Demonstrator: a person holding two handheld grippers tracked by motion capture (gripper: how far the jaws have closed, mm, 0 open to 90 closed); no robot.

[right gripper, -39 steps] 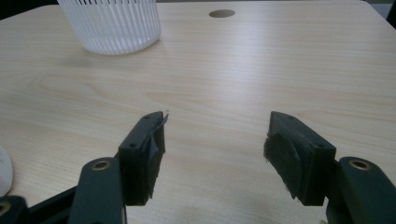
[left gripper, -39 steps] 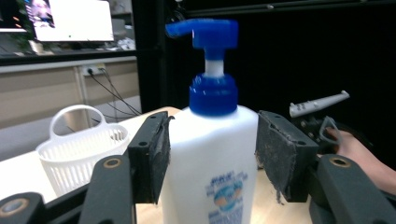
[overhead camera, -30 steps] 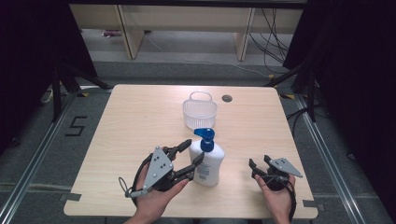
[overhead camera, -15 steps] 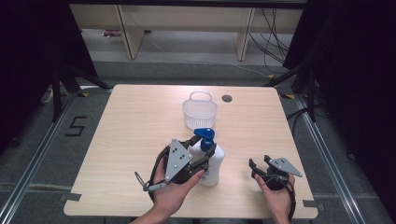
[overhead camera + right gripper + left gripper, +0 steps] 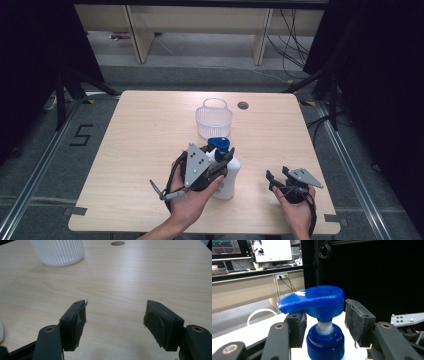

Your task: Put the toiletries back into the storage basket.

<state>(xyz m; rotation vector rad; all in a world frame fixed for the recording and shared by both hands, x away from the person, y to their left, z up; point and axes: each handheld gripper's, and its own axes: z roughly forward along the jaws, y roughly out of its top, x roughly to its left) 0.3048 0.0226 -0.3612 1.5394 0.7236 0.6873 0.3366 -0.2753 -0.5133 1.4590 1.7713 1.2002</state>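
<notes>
A white pump bottle (image 5: 229,177) with a blue pump head (image 5: 219,145) stands upright near the table's front edge. My left gripper (image 5: 220,157) reaches in from the bottle's left, its jaws on either side of the pump's neck. In the left gripper view the blue pump head (image 5: 317,301) and collar sit between the pads (image 5: 357,320) with thin gaps; the jaws have just been closing on it. My right gripper (image 5: 278,176) rests to the right of the bottle, open, with bare table between its fingers (image 5: 75,322).
A clear ribbed plastic basket (image 5: 213,120) with a handle stands behind the bottle at mid table, also seen as the basket (image 5: 57,251) ahead of the right gripper. A round cable hole (image 5: 243,105) lies near the far edge. Dark frames and cables flank the table (image 5: 140,140).
My left gripper has moved right and slightly up, from beside the bottle's body to around the pump neck, and its jaws have narrowed. The right gripper has stayed put.
</notes>
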